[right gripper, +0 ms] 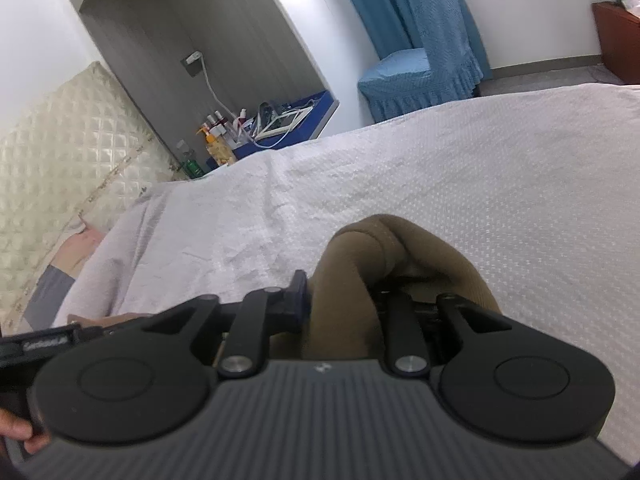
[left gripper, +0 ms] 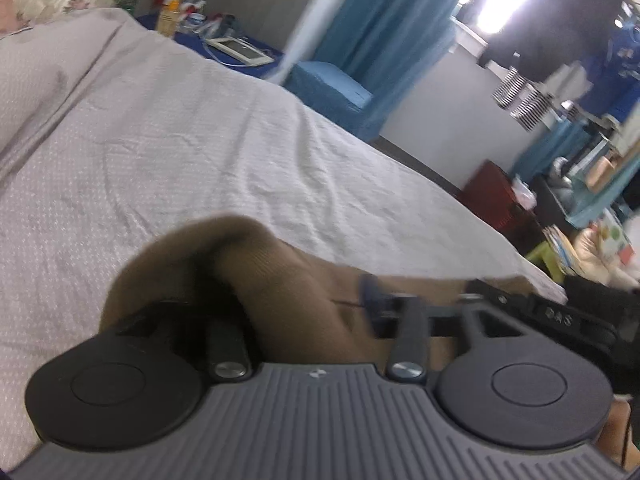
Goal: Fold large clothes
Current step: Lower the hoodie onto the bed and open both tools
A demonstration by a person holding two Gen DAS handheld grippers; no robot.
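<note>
Garment (right gripper: 360, 264) on bed (right gripper: 500, 184); chair (right gripper: 400, 80) behind.

The pale bed (right gripper: 460, 184) spreads wide and bare ahead of both tools, giving free passage. Brown fabric (right gripper: 360, 264) bunches directly at each tool's front, blocking there. The cluttered blue shelf (right gripper: 288, 120) seemingly stands well beyond the bed's edge.

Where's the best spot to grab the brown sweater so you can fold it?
Probably where it's already pinched: each gripper is shut on a bunched edge of the brown sweater, the left gripper on one end and the right gripper on the other. Coming in low across the white bedspread works, since the soft knit bunches into a ridge.
</note>
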